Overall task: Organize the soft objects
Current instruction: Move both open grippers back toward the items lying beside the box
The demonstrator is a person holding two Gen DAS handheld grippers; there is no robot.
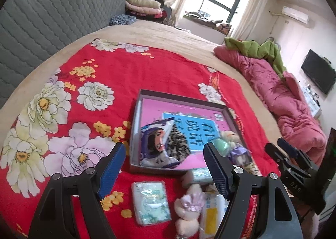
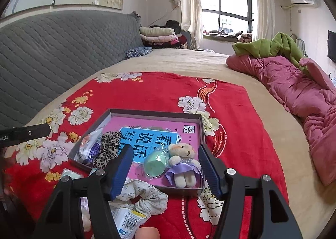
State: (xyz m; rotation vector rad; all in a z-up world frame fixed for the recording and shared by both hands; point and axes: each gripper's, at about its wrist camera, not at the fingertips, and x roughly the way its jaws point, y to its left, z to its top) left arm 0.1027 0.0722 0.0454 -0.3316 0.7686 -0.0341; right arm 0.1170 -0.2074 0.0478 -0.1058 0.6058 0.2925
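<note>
A: Hovering over the bed [image 2: 241,66], both pairs of tongs are spread wide and grasp nothing. The right tongs [image 2: 166,167] have the bear [image 2: 182,161] between their blue pads [image 2: 122,170], but neither pad touches it.

B: Where does the bear lie?

A: Inside the box [image 2: 200,134], at its 5 o'clock corner, purple skirt and feet toward the tongs. A green roll [image 2: 155,164] in clear wrap lies touching it at the bear's 9 o'clock.

B: Anything else in the box?

A: A leopard cloth [image 2: 108,148] and a plastic packet [image 2: 90,144] at the 8 o'clock corner, all on a pink book [image 2: 147,125] that covers the bottom.

B: And the left tongs?

A: The left tongs [image 1: 166,167] hang above the box's near wall, from their own view. Outside the box, near 6 o'clock of it, lie a tissue pack [image 1: 151,202], a second pack [image 1: 199,176], a pink plush [image 1: 189,207] and a yellow-marked packet [image 1: 212,213]. The plush lies just beside the right-hand pad.

B: What does the box sit on?

A: A red floral blanket [image 2: 157,89]. A white floral cloth [image 2: 145,195] lies on it just outside the box, at 7 o'clock in the right view.
</note>
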